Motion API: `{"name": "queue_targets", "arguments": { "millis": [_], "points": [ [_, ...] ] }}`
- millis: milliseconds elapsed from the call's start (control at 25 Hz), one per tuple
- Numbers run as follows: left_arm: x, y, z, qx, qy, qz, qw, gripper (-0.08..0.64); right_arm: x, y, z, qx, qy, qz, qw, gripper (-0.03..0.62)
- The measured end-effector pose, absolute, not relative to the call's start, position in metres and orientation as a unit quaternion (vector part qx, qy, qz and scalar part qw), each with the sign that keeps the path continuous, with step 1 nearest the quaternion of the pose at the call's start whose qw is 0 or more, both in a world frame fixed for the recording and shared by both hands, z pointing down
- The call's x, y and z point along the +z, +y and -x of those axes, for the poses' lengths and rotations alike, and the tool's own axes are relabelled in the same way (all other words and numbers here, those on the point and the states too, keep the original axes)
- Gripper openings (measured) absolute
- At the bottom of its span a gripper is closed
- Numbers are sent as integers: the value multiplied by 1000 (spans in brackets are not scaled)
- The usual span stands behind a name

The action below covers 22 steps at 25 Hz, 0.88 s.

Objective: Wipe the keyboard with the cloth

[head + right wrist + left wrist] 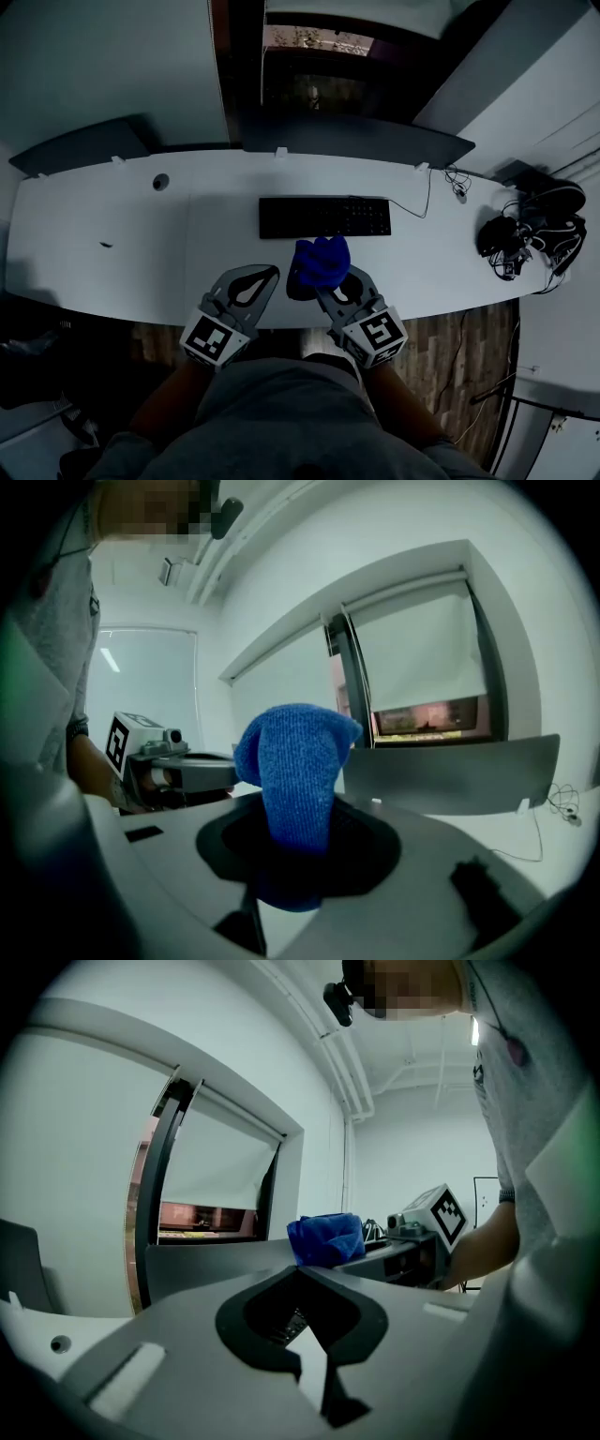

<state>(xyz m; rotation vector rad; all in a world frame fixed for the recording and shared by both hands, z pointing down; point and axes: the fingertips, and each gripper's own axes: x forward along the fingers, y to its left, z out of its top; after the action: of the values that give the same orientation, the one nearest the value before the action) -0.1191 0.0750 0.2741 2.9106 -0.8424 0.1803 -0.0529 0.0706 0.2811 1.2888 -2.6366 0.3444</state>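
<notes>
1. Right gripper [330,281]: jaws clenched on the blue cloth [319,260], held just short of the keyboard [324,217]. I judge it ready to start wiping.
2. Left gripper [267,274]: jaws closed together and empty, parked alongside over the surface [103,225], out of the way.
3. Right gripper view alone shows the cloth bunched upward from the pinch. Only the head view shows the whole keyboard.
</notes>
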Motion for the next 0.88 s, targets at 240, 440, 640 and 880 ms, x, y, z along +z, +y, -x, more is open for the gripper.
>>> {"name": "queue_targets", "arguments": {
  "millis": [240, 440, 640, 880],
  "points": [
    [288, 37, 137, 64, -295, -949, 90, 8, 319, 26, 68, 157, -876, -436, 133, 132],
    [316, 12, 137, 82, -310, -943, 86, 8, 335, -16, 72, 167, -878, -421, 152, 132],
    [329, -12, 132, 90, -351, -926, 105, 8, 355, -44, 73, 176, -886, -396, 162, 132],
    [363, -44, 128, 106, -402, -904, 101, 8, 390, -73, 74, 196, -888, -371, 188, 132]
  ]
}}
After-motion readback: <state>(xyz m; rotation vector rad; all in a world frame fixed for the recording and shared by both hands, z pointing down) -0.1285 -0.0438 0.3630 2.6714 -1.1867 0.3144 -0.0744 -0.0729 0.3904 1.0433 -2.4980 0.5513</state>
